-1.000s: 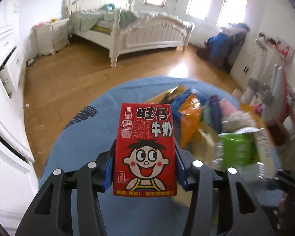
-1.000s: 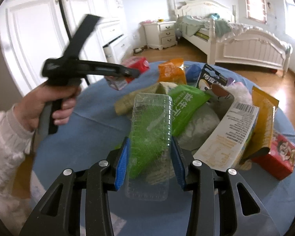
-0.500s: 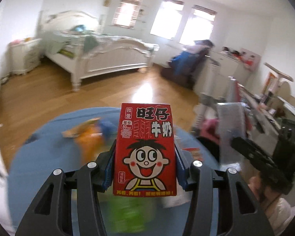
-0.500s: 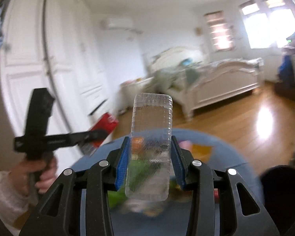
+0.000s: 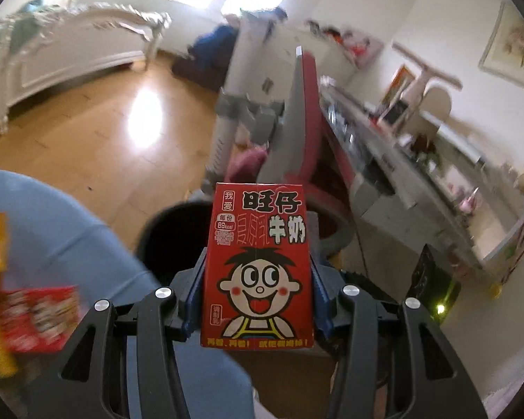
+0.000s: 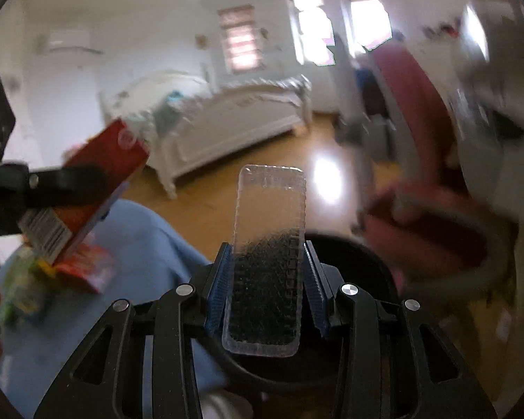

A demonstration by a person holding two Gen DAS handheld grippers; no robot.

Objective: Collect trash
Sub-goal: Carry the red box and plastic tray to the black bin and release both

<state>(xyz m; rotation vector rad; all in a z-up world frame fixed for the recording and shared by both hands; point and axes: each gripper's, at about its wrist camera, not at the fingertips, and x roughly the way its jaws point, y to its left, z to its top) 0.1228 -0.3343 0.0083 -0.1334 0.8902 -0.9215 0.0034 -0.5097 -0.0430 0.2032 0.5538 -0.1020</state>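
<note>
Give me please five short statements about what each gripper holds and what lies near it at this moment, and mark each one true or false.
1. The left gripper is shut on a red milk carton with a cartoon face. True.
2. The right gripper is open and holds nothing. False: it is shut on a clear plastic tray.
3. A black trash bin shows behind the carton, beside the blue table. True.
4. The clear plastic tray lies flat on the blue table. False: it is held up between the right gripper's fingers, with the bin's dark opening behind it.
5. The floor is covered with grey carpet. False: it is brown wood.
</note>
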